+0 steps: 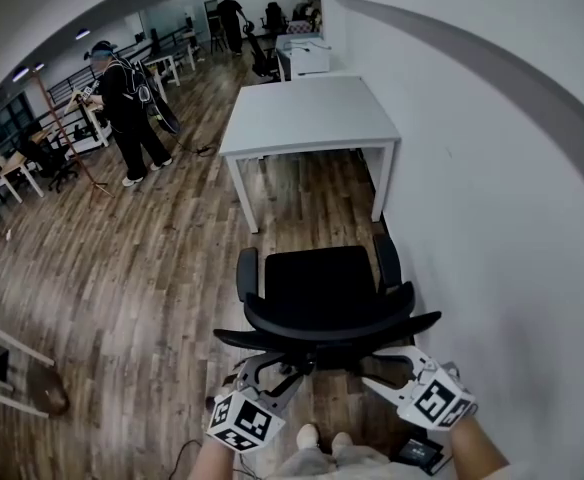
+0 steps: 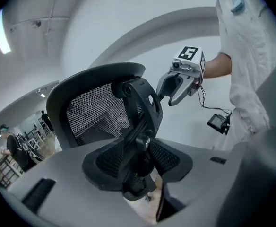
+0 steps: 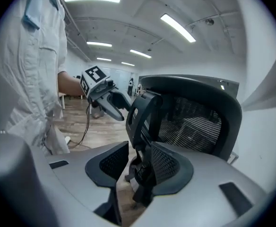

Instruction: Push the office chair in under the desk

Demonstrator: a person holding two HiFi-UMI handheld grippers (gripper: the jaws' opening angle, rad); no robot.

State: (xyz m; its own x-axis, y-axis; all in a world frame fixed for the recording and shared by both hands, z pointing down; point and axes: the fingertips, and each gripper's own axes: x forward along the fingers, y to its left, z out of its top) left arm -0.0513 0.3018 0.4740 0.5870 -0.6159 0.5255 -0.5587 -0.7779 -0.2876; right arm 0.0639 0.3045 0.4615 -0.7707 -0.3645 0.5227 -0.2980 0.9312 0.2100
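Observation:
A black office chair (image 1: 317, 288) stands on the wood floor, its seat facing the white desk (image 1: 307, 113) ahead, a gap of floor between them. Both grippers are behind its backrest. My left gripper (image 1: 277, 368) has its jaws apart and nothing pressed between them; in the left gripper view (image 2: 138, 160) the chair's back spine (image 2: 140, 122) shows beyond the pads. My right gripper (image 1: 382, 368) is open too, its pads (image 3: 166, 167) framing the same spine (image 3: 142, 126) from the other side. Each gripper shows in the other's view: the right gripper (image 2: 173, 86), the left gripper (image 3: 112, 103).
A white wall (image 1: 492, 218) runs close along the right of chair and desk. A small black device (image 1: 419, 454) on a cable lies by my feet. A person (image 1: 127, 108) stands at the left with more desks and chairs behind; another person (image 1: 230, 13) is far back.

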